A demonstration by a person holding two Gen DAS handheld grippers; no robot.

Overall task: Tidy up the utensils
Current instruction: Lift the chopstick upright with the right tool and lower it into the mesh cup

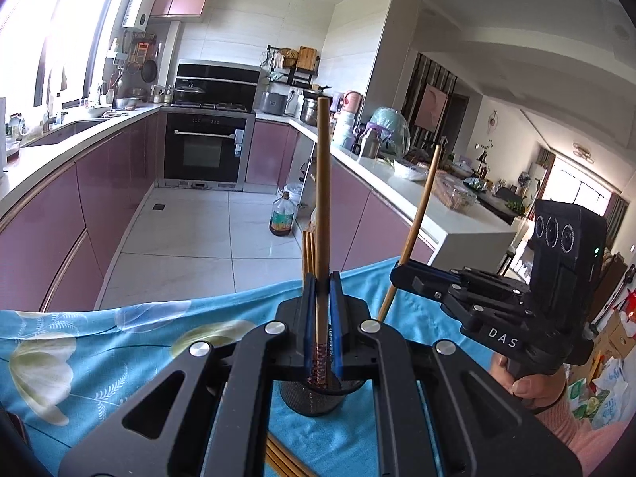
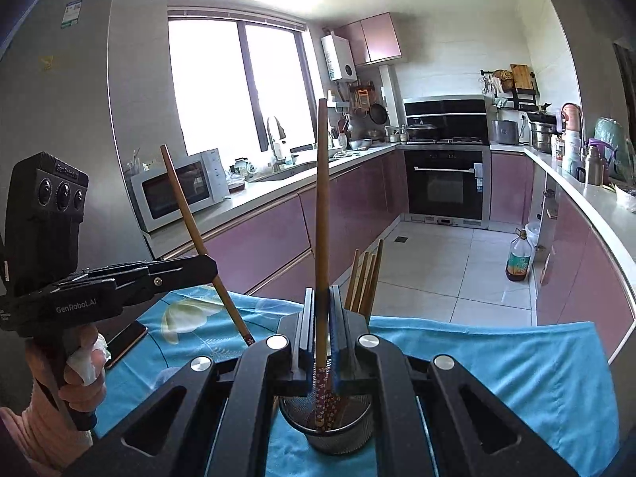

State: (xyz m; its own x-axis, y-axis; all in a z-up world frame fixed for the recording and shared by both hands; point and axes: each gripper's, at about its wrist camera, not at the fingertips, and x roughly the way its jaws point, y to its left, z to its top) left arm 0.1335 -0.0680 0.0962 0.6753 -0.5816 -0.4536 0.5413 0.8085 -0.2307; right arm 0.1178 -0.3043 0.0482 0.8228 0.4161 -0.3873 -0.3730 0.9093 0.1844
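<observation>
My left gripper is shut on a brown chopstick, held upright, its patterned end over a black mesh holder. To the right, my right gripper is shut on a second chopstick that tilts right. In the right wrist view, the right gripper clamps its chopstick with the flowered end inside the mesh holder. The left gripper holds its slanted chopstick at the left. Several more chopsticks rise behind the pads, their bases hidden.
A blue floral cloth covers the table, whose far edge drops to the tiled kitchen floor. More chopsticks lie on the cloth near me. A phone rests on the cloth's left. Hands grip both handles.
</observation>
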